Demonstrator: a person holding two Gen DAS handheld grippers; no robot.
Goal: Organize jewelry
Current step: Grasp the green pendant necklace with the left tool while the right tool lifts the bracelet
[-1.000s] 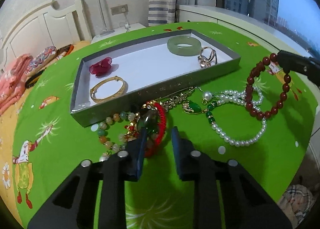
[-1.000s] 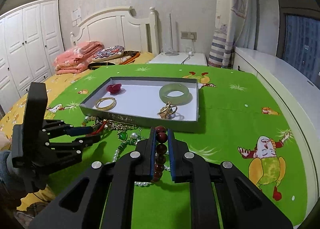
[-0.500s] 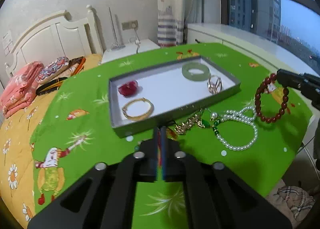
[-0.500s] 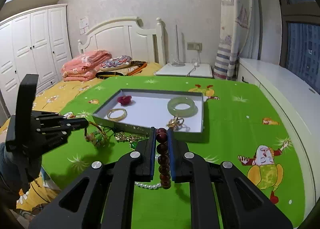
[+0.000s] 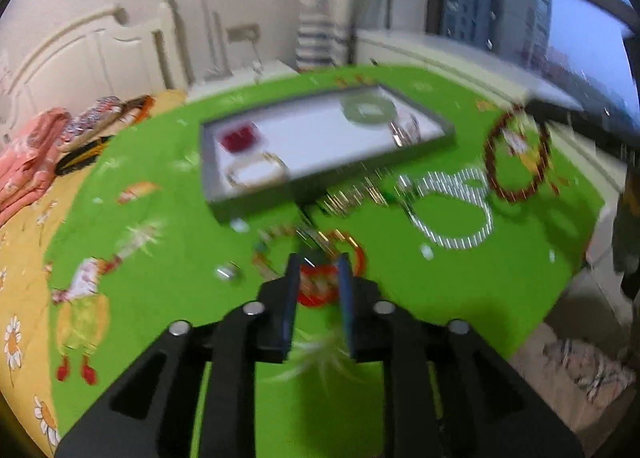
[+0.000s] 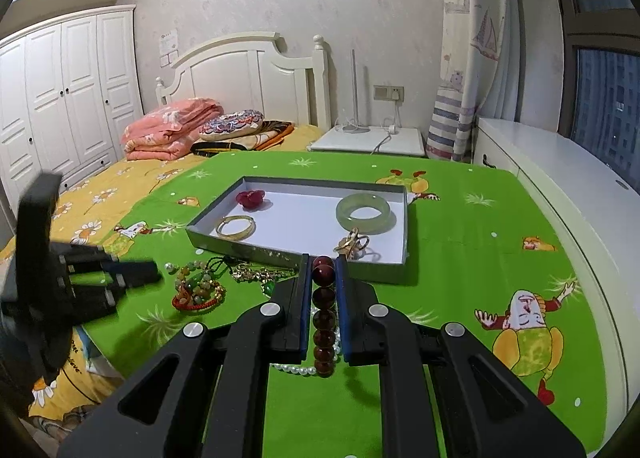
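Now no brand or legible writing shows anywhere. The right gripper (image 6: 323,290) keeps its jaws clamped on the dark red bead bracelet (image 6: 324,314), at 6 o'clock of the grey tray (image 6: 296,254). The left gripper (image 5: 318,300), shut half a second ago, has spread its jaws wide above the red cord bracelet (image 5: 352,254), lying on the green counter (image 6: 460,258) at 6 o'clock of the tray; that view is blurred.

A dark red bead bracelet (image 6: 323,306) hangs clamped in the right gripper (image 6: 323,262); tangled necklaces (image 6: 200,290) lie before the tray (image 6: 296,254).
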